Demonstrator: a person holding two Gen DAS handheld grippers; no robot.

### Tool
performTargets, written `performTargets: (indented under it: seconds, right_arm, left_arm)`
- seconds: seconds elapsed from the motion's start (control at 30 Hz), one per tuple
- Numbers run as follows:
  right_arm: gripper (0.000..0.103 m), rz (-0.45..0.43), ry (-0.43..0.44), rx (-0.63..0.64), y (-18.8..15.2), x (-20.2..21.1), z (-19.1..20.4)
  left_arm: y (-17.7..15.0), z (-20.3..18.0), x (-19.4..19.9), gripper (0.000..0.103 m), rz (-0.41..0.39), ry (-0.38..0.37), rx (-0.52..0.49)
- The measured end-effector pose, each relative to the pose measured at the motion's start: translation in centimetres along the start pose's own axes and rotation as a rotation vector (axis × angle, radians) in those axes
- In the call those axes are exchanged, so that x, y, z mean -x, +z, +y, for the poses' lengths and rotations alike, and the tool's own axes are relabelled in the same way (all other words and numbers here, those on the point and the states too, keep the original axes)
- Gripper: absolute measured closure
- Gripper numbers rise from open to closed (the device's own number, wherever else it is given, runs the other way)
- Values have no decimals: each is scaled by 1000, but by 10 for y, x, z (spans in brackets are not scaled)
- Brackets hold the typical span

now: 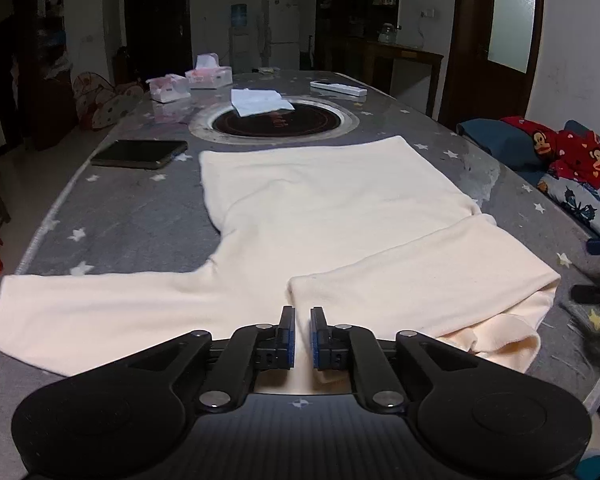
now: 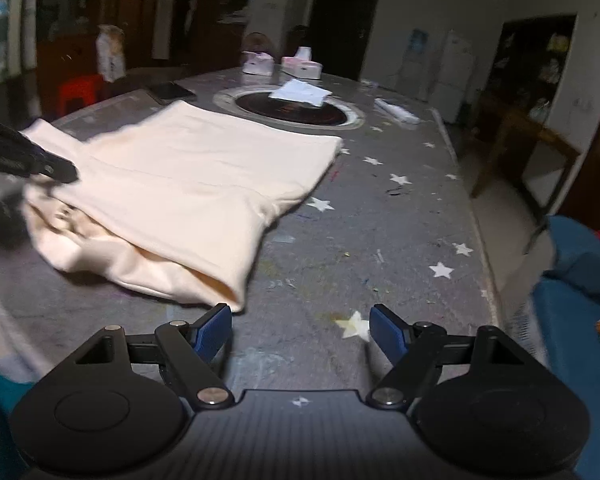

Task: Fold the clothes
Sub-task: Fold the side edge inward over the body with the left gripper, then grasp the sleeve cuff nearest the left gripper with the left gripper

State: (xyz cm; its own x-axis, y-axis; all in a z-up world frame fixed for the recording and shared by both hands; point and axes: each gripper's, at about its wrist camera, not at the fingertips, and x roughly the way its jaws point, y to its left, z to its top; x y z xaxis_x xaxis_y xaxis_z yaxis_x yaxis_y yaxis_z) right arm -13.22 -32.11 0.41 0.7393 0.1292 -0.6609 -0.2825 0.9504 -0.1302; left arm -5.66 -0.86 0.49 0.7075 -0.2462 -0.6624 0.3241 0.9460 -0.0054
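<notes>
Dim room, grey starred counter (image 1: pixel 140 216) | cream shirt (image 1: pixel 320 216) flat mid-counter, right sleeve folded across body, left sleeve spread out | your left gripper (image 1: pixel 302 322) nearly shut over the near hem, nothing pinched | right gripper (image 2: pixel 301 326) wide apart, empty, beside shirt | judged mid-fold: left sleeve wants folding in.

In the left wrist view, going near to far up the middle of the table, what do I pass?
Left claw → cream shirt → round burner → white cloth → tissue box
</notes>
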Motion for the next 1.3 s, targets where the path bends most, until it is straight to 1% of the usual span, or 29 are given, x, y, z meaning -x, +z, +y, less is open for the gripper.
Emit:
performTargets:
  seconds: [0.07, 0.1, 0.17, 0.2, 0.27, 0.33, 0.37, 0.43, 0.5, 0.57, 0.63, 0.73, 0.8, 0.83, 0.87, 0.97, 1.07, 1.13, 1.17, 1.23, 1.3]
  right_arm:
    - [33, -27, 47, -31, 11, 5, -6]
    - [38, -42, 72, -45, 18, 5, -9]
    - [43, -73, 123, -72, 31, 5, -13]
    - [47, -82, 154, -79, 38, 0, -13]
    - [53, -88, 200, -74, 50, -17, -8]
    - [61, -80, 244, -65, 59, -35, -2]
    - [68, -72, 267, -62, 63, -44, 2]
    - [70, -48, 293, -61, 65, -61, 8]
    - [70, -23, 298, -59, 64, -76, 12]
    - [72, -9, 288, -51, 62, -86, 15]
    - [72, -17, 288, -42, 64, -83, 17]
    - [70, -29, 288, -28, 67, -79, 20]
    - [70, -39, 293, -19, 69, -76, 23]
    - [70, -44, 297, -14, 70, -74, 25]
    - [69, -48, 305, -9, 71, -73, 27]
    - [64, -61, 316, 5, 74, -67, 32]
    - [63, -74, 323, 18, 76, -62, 37]
    - [60, -83, 328, 27, 78, -58, 41]
    - [58, -88, 331, 31, 78, -56, 42]
    - [57, -97, 336, 40, 80, -52, 46]
    - [57, -103, 338, 44, 80, -49, 48]
  left_arm:
    - [3, 2, 4, 94, -16, 10, 8]
    - [5, 2, 7, 94, -30, 6, 15]
    - [10, -1, 9, 94, -54, -19, 24]
    - [12, -3, 10, 94, -64, -34, 28]
    - [15, -9, 6, 94, -68, -71, 31]
    - [14, -14, -2, 94, -55, -90, 34]
    - [14, -15, -6, 94, -46, -96, 39]
    - [11, -13, -15, 94, -19, -89, 59]
    - [6, -8, -21, 94, 1, -79, 81]
    - [4, -2, -19, 94, -5, -78, 100]
    - [4, 5, -13, 93, -17, -53, 117]
    - [3, 27, 0, 92, -49, 7, 184]
    - [1, 46, 7, 91, -67, 88, 241]
    - [0, 58, 10, 86, -71, 146, 278]
    - [-2, 70, 12, 79, -75, 202, 313]
    - [-8, 104, 18, 65, -84, 355, 400]
    - [-13, 137, 20, 61, -84, 479, 466]
    - [-16, 158, 20, 56, -79, 524, 509]
    - [-18, 168, 19, 55, -76, 543, 529]
    - [-21, 182, 16, 55, -70, 550, 559]
    - [-23, 194, 13, 55, -65, 540, 591]
